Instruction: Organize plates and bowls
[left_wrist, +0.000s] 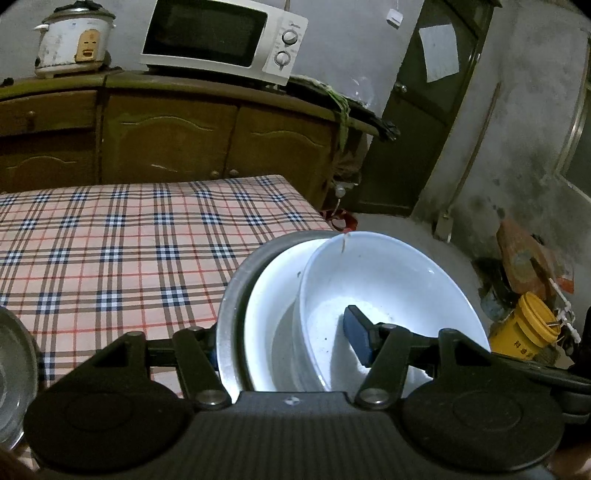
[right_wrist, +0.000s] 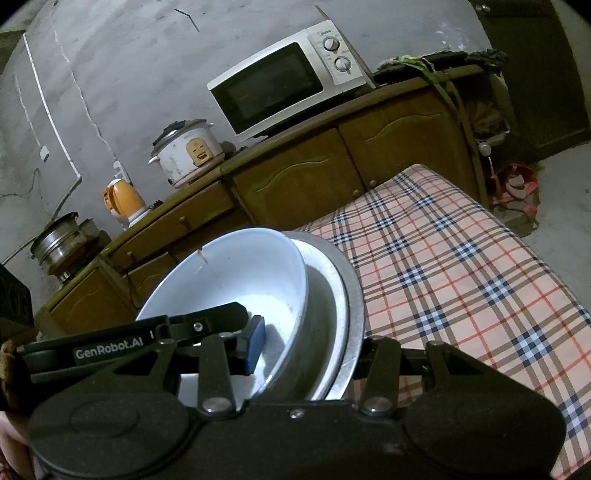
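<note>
A stack of dishes is held between both grippers above the checked table (left_wrist: 110, 236): a white bowl (left_wrist: 391, 280) on top, a white plate (left_wrist: 269, 317) under it, and a metal plate (left_wrist: 229, 306) at the bottom. My left gripper (left_wrist: 288, 347) is shut on the stack's rim, one blue pad (left_wrist: 356, 338) inside the bowl and the other finger hidden under the metal plate. My right gripper (right_wrist: 306, 347) is shut on the opposite rim, its blue pad (right_wrist: 255, 345) inside the white bowl (right_wrist: 229, 273), over the metal plate (right_wrist: 351, 302).
Another metal dish (left_wrist: 14, 369) lies at the table's left edge. A wooden cabinet (left_wrist: 166, 144) behind the table carries a microwave (left_wrist: 221, 37) and rice cooker (left_wrist: 72, 38). A yellow bucket (left_wrist: 524, 325) stands on the floor at right. A kettle (right_wrist: 123, 201) and steel pot (right_wrist: 59, 243) stand on the cabinet.
</note>
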